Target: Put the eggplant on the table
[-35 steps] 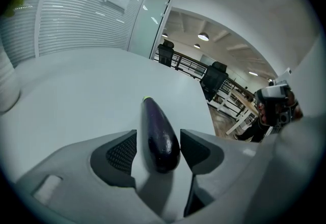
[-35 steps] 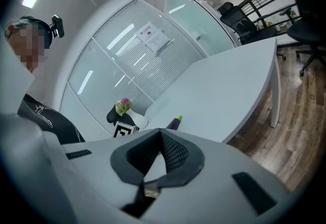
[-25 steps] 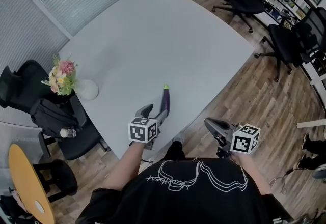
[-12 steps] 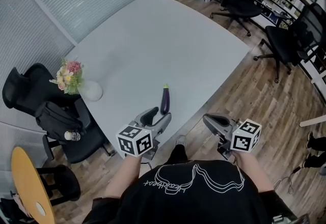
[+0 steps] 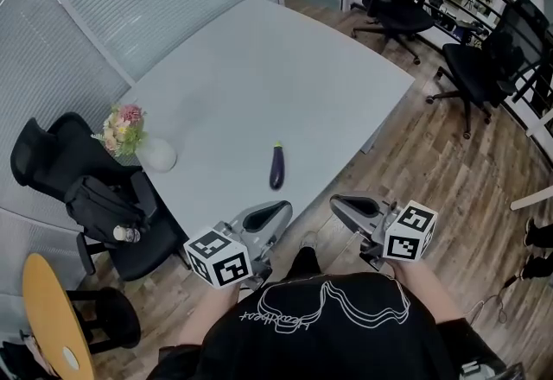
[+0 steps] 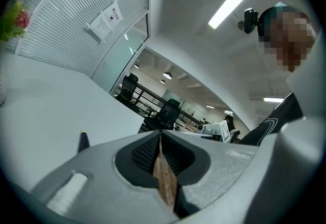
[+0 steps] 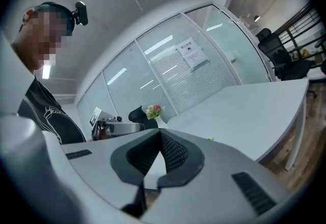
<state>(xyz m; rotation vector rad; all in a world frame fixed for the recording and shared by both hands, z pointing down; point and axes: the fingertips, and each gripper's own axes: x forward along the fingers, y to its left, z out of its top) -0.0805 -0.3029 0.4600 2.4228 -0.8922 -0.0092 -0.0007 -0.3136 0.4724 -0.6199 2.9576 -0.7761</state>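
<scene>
The purple eggplant (image 5: pixel 276 167) with its green stem lies by itself on the white table (image 5: pixel 259 76), near the front edge. My left gripper (image 5: pixel 270 216) is drawn back off the table's edge, apart from the eggplant; its jaws have just been closing and are shut with nothing between them. In the left gripper view the shut jaws (image 6: pixel 160 134) point level, and the eggplant (image 6: pixel 83 140) peeks over them at left. My right gripper (image 5: pixel 348 207) hovers over the floor to the right, also shut and empty (image 7: pixel 160 131).
A white vase of flowers (image 5: pixel 154 154) stands at the table's left edge. A black chair with a bag (image 5: pixel 99 201) sits beside it, and a round wooden table (image 5: pixel 47 313) is at the lower left. Office chairs (image 5: pixel 484 67) stand on the wood floor at right.
The left gripper pulled back from the eggplant toward the person, rose and shut its jaws. The right gripper also rose a little. The eggplant stays on the table.
</scene>
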